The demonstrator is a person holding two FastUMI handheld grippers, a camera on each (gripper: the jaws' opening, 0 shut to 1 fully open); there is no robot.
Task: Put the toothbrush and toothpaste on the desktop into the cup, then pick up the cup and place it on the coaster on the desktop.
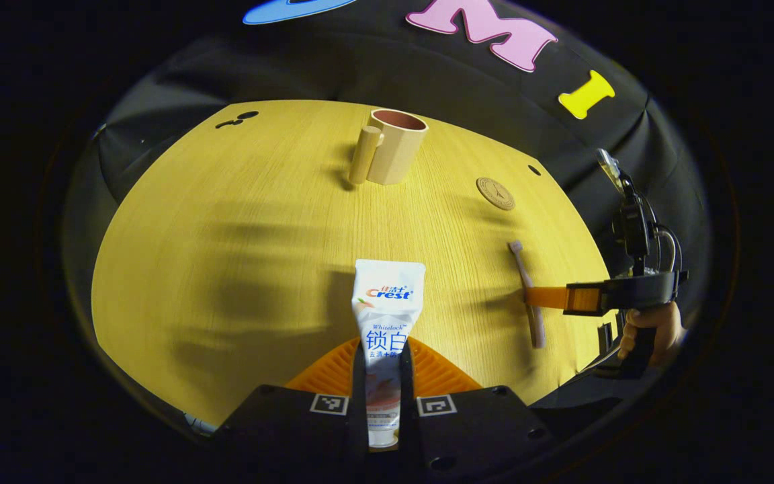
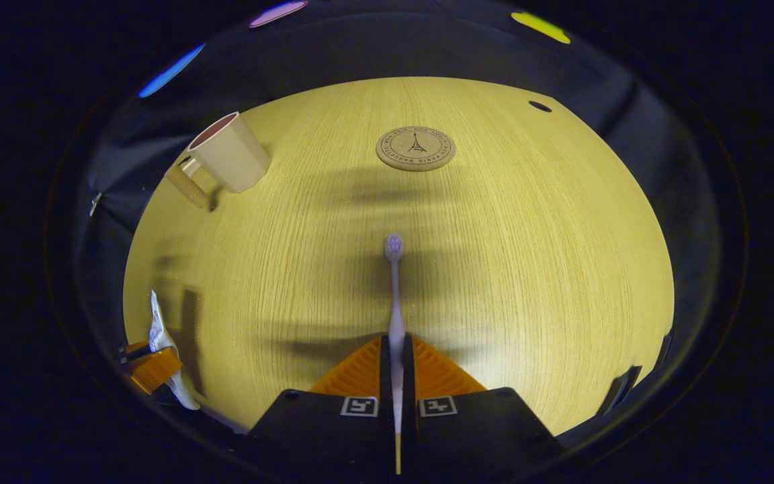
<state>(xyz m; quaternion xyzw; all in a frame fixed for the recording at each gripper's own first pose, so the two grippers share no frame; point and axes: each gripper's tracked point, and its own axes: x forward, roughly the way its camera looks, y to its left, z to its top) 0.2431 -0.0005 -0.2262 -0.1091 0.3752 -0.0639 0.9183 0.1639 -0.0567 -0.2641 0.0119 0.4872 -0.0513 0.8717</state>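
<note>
We see left gripper [image 1: 383, 376] pinching toothpaste [image 1: 387, 316], right gripper [image 2: 397, 376] pinching toothbrush [image 2: 395, 302]; cup [image 1: 394, 144] at 12 o'clock, coaster [image 1: 495, 193] at 1.

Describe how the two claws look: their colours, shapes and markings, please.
Each claw, left claw and right claw, has ribbed orange fingers on a black body carrying two square black-and-white markers. In the left gripper view, black cables loop above the right claw's black housing.

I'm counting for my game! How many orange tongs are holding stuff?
2. The left tongs pinch the toothpaste near the table's front edge. The right tongs pinch the toothbrush, brush end pointing toward the coaster.
</note>
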